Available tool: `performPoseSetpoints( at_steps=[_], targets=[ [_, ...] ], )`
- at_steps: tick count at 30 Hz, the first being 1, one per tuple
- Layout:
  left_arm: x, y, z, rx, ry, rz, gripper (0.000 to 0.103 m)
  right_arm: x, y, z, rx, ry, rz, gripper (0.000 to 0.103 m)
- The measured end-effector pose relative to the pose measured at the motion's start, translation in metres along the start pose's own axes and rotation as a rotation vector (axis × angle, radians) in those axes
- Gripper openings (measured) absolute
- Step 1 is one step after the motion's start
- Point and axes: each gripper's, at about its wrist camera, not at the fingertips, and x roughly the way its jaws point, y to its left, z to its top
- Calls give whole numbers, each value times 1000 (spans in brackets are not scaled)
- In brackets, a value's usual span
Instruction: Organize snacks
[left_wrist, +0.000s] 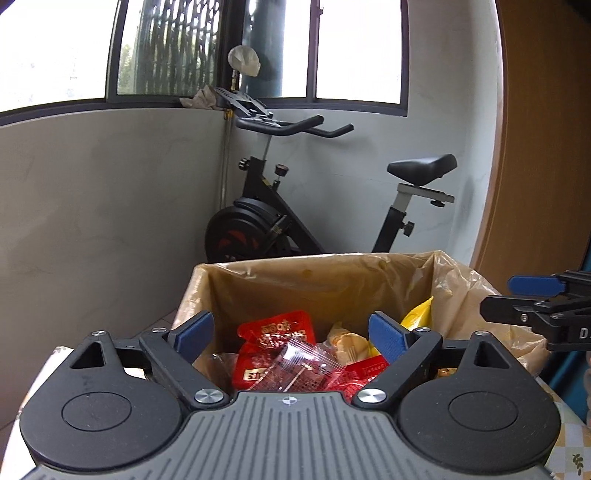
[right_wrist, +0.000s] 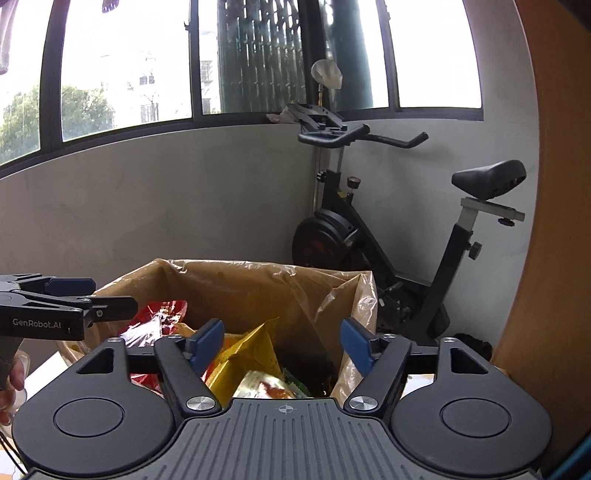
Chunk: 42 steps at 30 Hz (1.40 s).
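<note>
left gripper (left_wrist: 291, 334): spread, empty, above red foil snack packet (left_wrist: 275, 332).
right gripper (right_wrist: 282, 341): spread, empty, over yellow snack bag (right_wrist: 245, 354).
risk: fingers snag thin plastic liner (left_wrist: 458, 291) of cardboard box (right_wrist: 236, 280), dragging it.

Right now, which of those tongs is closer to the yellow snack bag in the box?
Right. The right tongs hang open just above the yellow snack bag. The left tongs are open over the red packets, with the yellow bag off to their right.
</note>
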Motion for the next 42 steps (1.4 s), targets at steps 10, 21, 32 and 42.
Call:
performPoseSetpoints(
  at_steps=[10, 21, 32, 42],
  targets=[
    [-35, 1, 18, -17, -23, 53, 97, -28, 27, 19, -24, -41, 8, 99],
    [-84, -5, 29, -26, -90, 42, 97, -72, 50, 35, 5, -96, -12, 103],
    [-117, -21, 35, 9, -110, 125, 97, -113, 59, 36, 39, -121, -43, 103],
    [-126, -17, 24, -61, -86, 115, 97, -123, 55, 27, 81, -90, -47, 103]
  ],
)
